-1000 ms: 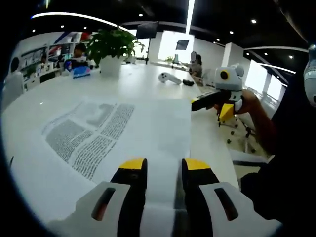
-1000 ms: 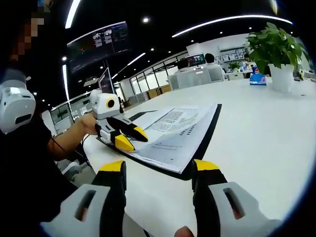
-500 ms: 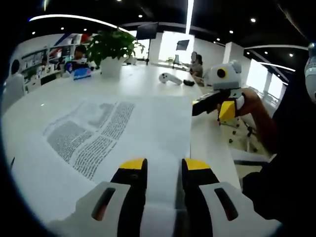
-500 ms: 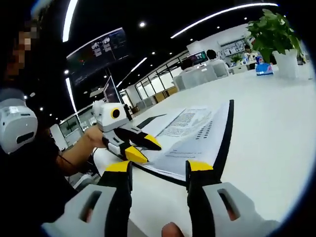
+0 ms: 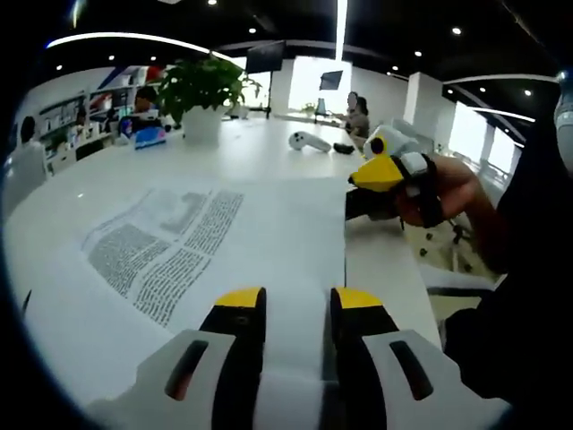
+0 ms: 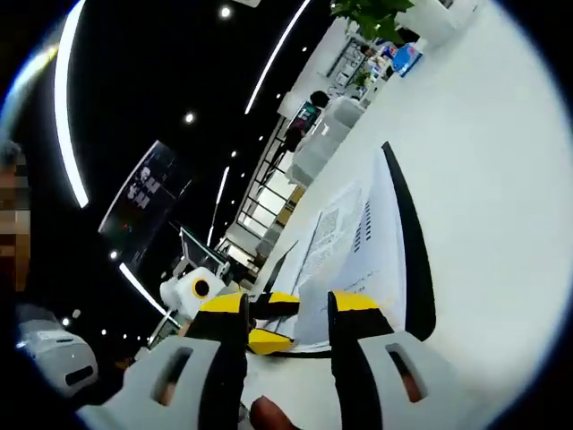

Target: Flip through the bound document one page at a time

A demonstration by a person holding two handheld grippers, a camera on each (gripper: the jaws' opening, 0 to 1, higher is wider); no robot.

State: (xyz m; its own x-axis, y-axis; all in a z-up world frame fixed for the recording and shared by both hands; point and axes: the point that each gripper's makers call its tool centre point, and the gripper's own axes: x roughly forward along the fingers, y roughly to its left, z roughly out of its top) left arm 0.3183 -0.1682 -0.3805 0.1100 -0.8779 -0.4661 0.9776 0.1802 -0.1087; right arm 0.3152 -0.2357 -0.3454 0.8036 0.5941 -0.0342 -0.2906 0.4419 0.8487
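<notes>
**Two grippers meet at the edge of an open bound document**

In the left gripper view, the left gripper (image 5: 286, 298) sits low over the near edge of the bound document (image 5: 224, 237), its yellow-tipped jaws a narrow gap apart with the white page lying in and under that gap; whether the jaws pinch the sheet cannot be told. The printed columns spread ahead and to the left of the jaws. Off the page's right edge, the right gripper (image 5: 376, 172) comes in with its yellow tip just beside the paper, held by a hand (image 5: 443, 193).

In the right gripper view, tilted steeply, the right gripper (image 6: 288, 303) has its jaws slightly apart, with the corner of the document (image 6: 358, 242) rising just beyond and between the tips; contact with the page cannot be made out. The document's dark cover shows as a band along the page's far side. Just beyond the tips, the left gripper (image 6: 260, 324) lies at the pages' near edge.

The document rests on a white table (image 5: 269, 148). Far past the left jaws stand a potted plant (image 5: 201, 90), a blue box (image 5: 148, 134) and a white handheld device (image 5: 309, 141), well apart from the paper.
</notes>
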